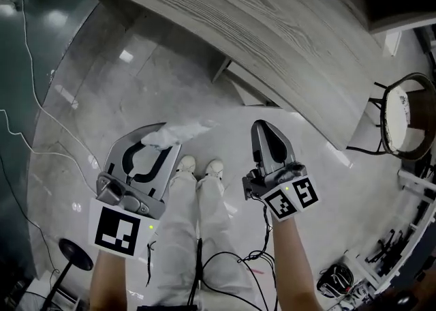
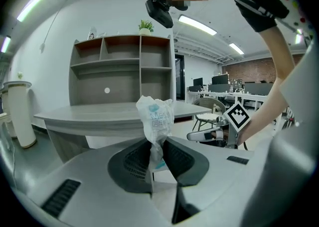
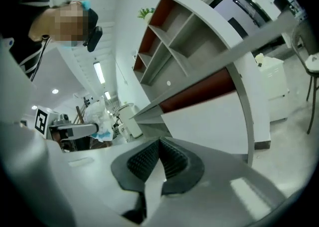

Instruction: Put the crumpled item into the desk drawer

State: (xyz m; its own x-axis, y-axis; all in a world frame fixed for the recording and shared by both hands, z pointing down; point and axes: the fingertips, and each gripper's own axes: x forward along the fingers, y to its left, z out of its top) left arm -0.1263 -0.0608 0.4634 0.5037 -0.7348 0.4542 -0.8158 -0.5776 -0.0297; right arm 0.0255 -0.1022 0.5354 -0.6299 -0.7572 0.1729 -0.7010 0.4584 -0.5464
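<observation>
A crumpled white wrapper with blue print (image 2: 157, 121) sticks up from between the jaws of my left gripper (image 2: 157, 159), which is shut on it. In the head view the wrapper (image 1: 178, 132) pokes out ahead of the left gripper (image 1: 158, 147), above the floor and short of the curved grey desk (image 1: 272, 23). My right gripper (image 1: 267, 132) hangs beside it, shut with nothing between its ribbed pads (image 3: 172, 159). From the right gripper view the wrapper (image 3: 99, 116) and the left gripper show at the left. The desk's underside (image 3: 199, 91) slants across that view. No drawer shows clearly.
The person's legs and white shoes (image 1: 201, 166) stand between the grippers. A round-seated chair (image 1: 402, 115) is at the right of the desk. Cables (image 1: 27, 125) trail over the glossy floor at left. A shelf unit (image 2: 122, 66) stands behind the desk, and a white bin (image 2: 20, 114) at left.
</observation>
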